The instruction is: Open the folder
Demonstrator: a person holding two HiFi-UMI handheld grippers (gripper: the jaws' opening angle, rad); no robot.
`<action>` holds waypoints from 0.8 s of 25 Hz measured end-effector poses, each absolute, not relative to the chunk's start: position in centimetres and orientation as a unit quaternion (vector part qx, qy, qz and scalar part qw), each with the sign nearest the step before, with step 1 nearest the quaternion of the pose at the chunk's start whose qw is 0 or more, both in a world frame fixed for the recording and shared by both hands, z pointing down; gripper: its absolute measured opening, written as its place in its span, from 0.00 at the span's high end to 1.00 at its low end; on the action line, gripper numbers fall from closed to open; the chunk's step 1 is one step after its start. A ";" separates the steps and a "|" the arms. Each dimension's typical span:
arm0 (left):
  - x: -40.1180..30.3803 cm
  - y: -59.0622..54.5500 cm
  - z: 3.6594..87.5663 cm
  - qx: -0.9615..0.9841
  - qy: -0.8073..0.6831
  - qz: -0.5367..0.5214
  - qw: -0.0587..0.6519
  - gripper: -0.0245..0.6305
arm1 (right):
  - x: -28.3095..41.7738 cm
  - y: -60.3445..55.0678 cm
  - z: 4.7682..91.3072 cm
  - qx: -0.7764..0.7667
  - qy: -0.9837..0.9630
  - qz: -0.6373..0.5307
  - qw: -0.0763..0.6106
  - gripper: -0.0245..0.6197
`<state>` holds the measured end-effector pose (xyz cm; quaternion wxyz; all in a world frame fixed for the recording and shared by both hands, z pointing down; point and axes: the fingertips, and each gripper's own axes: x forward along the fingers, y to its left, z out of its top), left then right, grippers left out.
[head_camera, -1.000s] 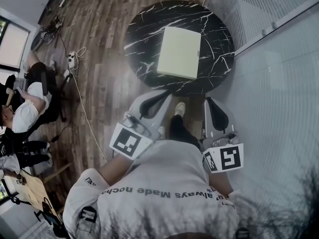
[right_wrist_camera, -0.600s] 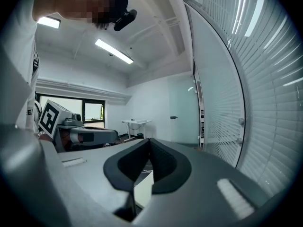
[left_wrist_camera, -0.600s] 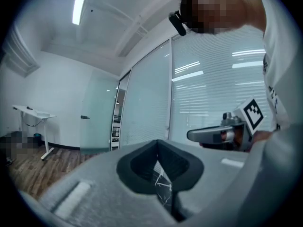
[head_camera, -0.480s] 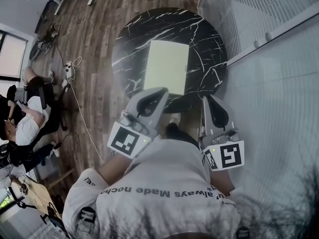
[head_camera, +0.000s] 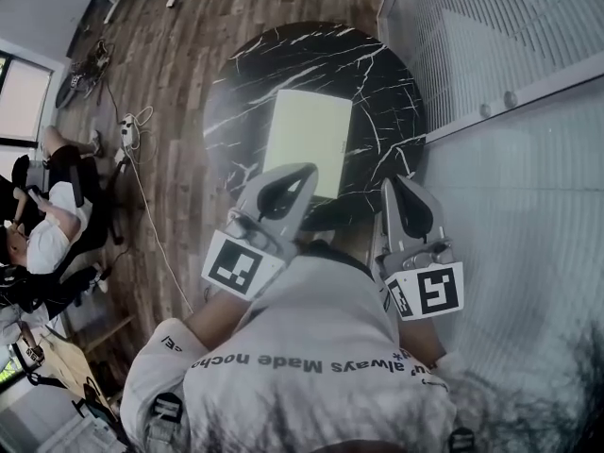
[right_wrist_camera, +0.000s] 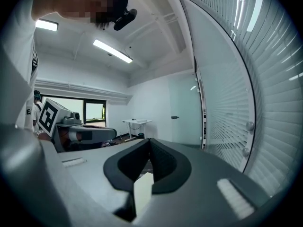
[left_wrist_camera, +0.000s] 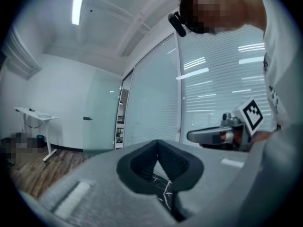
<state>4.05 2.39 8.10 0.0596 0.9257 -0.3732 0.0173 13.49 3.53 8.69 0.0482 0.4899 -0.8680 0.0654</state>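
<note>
A pale yellow-green folder (head_camera: 307,140) lies shut and flat on a round black marble table (head_camera: 373,74). In the head view my left gripper (head_camera: 307,170) points at the folder's near edge and overlaps it; its jaws meet at the tip with nothing between them. My right gripper (head_camera: 394,182) is held level beside it, over the table's near right rim, also shut and empty. Through the right gripper's (right_wrist_camera: 149,140) jaw window a strip of the folder (right_wrist_camera: 142,193) shows. The marble table (left_wrist_camera: 163,193) shows through the left gripper's (left_wrist_camera: 157,142) window.
A glass wall with blinds (head_camera: 510,55) runs close along the right. Wooden floor (head_camera: 179,83) lies to the left, with a cable and power strip (head_camera: 130,130). A seated person (head_camera: 47,225) is at the far left. A white desk (left_wrist_camera: 35,115) stands far off.
Both grippers have moved forward toward the table. The table and folder now sit closer in the head view, and the left gripper's tip reaches the folder's near edge.
</note>
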 end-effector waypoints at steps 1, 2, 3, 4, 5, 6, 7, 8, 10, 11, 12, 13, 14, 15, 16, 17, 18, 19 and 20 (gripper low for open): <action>4.0 2.0 8.2 0.925 -0.375 0.017 0.061 0.96 | 13.4 3.1 8.8 0.488 -0.869 0.067 0.049 0.96; 3.8 1.6 8.2 0.924 -0.378 0.017 0.063 0.96 | 13.3 2.7 8.8 0.486 -0.870 0.068 0.051 0.96; 3.6 1.3 8.3 0.923 -0.380 0.019 0.064 0.96 | 13.2 2.3 8.9 0.484 -0.871 0.069 0.053 0.96; 3.4 1.0 8.5 0.921 -0.383 0.021 0.065 0.96 | 13.0 2.0 9.0 0.483 -0.871 0.070 0.054 0.96; 3.1 0.7 8.7 0.920 -0.385 0.023 0.067 0.96 | 12.8 1.6 9.2 0.481 -0.872 0.071 0.055 0.96; 2.7 0.4 9.0 0.919 -0.388 0.025 0.069 0.96 | 12.6 1.3 9.4 0.481 -0.872 0.073 0.055 0.96; 2.4 0.1 9.2 0.918 -0.389 0.028 0.070 0.96 | 12.5 1.0 9.6 0.482 -0.871 0.075 0.056 0.96; 2.0 -0.2 9.5 0.917 -0.390 0.030 0.072 0.96 | 12.2 0.7 9.8 0.483 -0.871 0.078 0.057 0.96; 1.2 -0.9 9.9 0.917 -0.390 0.036 0.074 0.96 | 11.7 0.1 10.0 0.485 -0.868 0.082 0.059 0.96; 0.8 -1.2 10.1 0.917 -0.389 0.039 0.076 0.96 | 11.5 -0.1 10.1 0.487 -0.867 0.084 0.060 0.96; 0.5 -1.5 10.3 0.917 -0.388 0.042 0.077 0.96 | 11.2 -0.3 10.3 0.489 -0.866 0.085 0.062 0.96; 0.2 -1.8 10.5 0.918 -0.388 0.045 0.077 0.96 | 11.1 -0.5 10.5 0.492 -0.864 0.087 0.063 0.96; 0.0 -2.1 10.9 0.918 -0.387 0.048 0.077 0.96 | 10.9 -0.7 10.8 0.494 -0.862 0.090 0.065 0.96; -0.3 -2.4 11.2 0.918 -0.387 0.051 0.078 0.96 | 10.7 -0.8 11.2 0.496 -0.861 0.094 0.066 0.96; -0.5 -2.6 11.7 0.918 -0.385 0.055 0.080 0.96 | 10.6 -0.9 11.6 0.498 -0.859 0.098 0.068 0.96; -0.8 -2.8 12.2 0.918 -0.383 0.060 0.081 0.96 | 10.4 -0.9 12.0 0.500 -0.857 0.102 0.069 0.96; -1.0 -2.9 12.7 0.919 -0.380 0.065 0.080 0.96 | 10.3 -0.9 12.4 0.502 -0.856 0.104 0.071 0.96; -1.2 -3.2 13.4 0.920 -0.378 0.072 0.079 0.96 | 10.2 -1.1 13.0 0.504 -0.854 0.104 0.074 0.96; -1.4 -3.4 14.2 0.920 -0.376 0.079 0.077 0.96 | 10.2 -1.2 13.6 0.505 -0.853 0.105 0.077 0.96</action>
